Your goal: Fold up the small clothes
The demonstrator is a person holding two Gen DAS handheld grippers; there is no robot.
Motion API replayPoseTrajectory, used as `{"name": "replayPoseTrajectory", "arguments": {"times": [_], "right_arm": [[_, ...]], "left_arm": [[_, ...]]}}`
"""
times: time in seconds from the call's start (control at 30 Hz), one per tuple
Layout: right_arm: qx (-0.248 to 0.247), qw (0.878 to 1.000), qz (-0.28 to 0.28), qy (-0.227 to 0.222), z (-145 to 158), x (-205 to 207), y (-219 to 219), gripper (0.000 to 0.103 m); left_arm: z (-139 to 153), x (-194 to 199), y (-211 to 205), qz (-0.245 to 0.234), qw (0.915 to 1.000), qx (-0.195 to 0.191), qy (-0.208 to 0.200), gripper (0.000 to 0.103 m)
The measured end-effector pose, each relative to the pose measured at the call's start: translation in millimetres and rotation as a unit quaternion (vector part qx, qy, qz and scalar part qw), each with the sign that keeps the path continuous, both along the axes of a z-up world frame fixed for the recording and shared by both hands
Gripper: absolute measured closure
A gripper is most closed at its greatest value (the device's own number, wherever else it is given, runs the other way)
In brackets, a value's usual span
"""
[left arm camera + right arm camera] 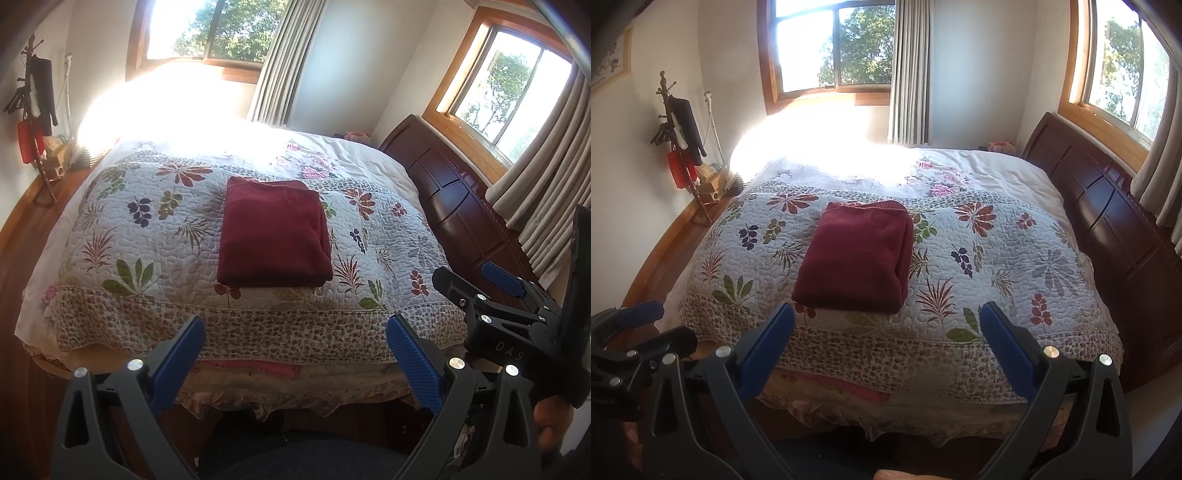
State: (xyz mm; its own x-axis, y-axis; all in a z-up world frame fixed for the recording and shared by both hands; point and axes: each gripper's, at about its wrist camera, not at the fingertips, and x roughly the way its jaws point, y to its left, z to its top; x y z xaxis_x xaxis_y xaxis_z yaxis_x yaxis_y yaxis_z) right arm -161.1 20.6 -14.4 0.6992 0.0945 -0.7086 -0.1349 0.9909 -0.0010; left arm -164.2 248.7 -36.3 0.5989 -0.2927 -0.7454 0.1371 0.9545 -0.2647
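Fingers: left gripper (295, 354) and right gripper (886, 339) both spread wide, holding nothing.
Cloth (273, 230): maroon, folded, lying mid-quilt (147, 236).
Grippers: short of the bed.

The bed (1071, 206) carries a white sheet (997, 166) with a floral quilt (997, 266) spread over its near part, reaching down to the near edge. A dark red garment (855, 254), folded into a rectangle, lies flat on the quilt near its middle. A dark wooden headboard (1108, 206) runs along the bed's right side.
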Motion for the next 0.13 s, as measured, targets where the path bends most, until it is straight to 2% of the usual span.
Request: {"name": "replayPoseTrajectory", "arguments": {"times": [0.13], "right_arm": [[0.002,1.000,-0.004,0.001,-0.1,1.1,-1.7,0.003]], "left_arm": [[-0.3,0.8,-0.5,0.000,1.0000,0.001,0.001,0.004]]}}
